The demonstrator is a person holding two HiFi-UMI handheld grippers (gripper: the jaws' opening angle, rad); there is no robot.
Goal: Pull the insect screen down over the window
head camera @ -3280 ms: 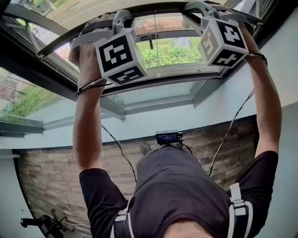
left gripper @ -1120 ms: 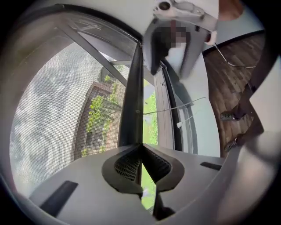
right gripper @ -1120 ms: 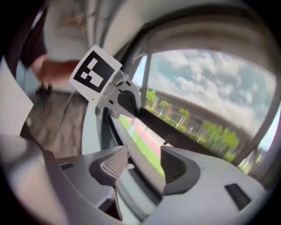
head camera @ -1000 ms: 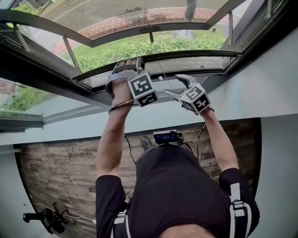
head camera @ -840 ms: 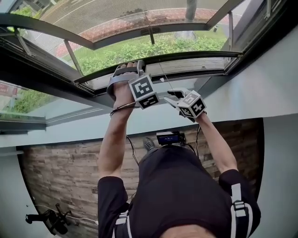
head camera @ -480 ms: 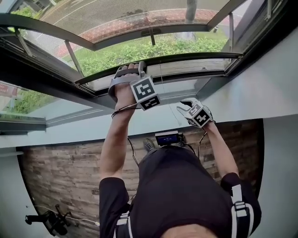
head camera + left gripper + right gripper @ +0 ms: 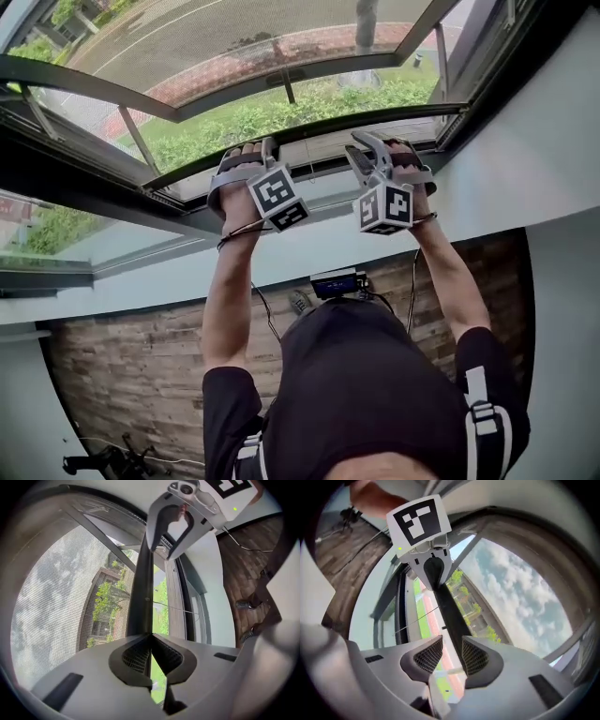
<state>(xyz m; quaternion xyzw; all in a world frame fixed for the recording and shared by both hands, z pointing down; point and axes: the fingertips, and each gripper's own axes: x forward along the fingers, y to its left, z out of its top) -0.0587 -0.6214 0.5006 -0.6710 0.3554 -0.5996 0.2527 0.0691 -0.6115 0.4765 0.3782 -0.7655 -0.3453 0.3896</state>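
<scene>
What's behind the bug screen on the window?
Through the insect screen you can see a grey road, a reddish path and green bushes. A dark crossbar cuts across and covers a strip of the view, so what's behind it can't be seen.

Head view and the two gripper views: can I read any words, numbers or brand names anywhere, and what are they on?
Readable text: none in any view.
Marker cube on the left gripper: black-and-white square pattern, no letters.
Marker cube on the right gripper: the same kind of pattern, no letters.
Small lit screen at the person's waist: too small to read.
</scene>
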